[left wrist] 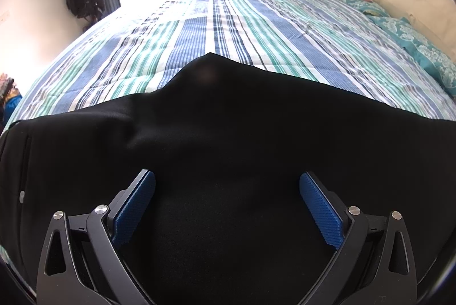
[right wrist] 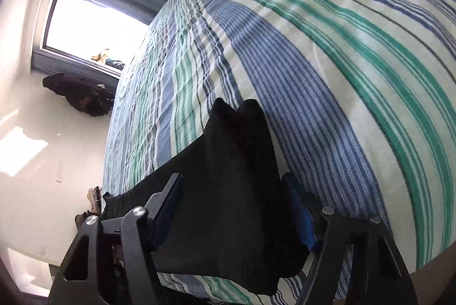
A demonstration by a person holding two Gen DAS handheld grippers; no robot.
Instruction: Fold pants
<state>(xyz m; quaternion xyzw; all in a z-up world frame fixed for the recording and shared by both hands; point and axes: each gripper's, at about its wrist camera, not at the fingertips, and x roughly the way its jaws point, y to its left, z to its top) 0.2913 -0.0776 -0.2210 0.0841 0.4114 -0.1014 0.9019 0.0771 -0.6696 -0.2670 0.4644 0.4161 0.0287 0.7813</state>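
Left gripper (left wrist: 227,185) spreads wide above smooth black pants (left wrist: 228,120). Right gripper (right wrist: 232,188) straddles a bunched fold; grip unclear, over the striped woven bed (right wrist: 327,54).

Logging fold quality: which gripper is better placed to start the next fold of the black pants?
Probably right: the right gripper already straddles a raised fold of the pants; the left gripper hangs open above flat cloth.
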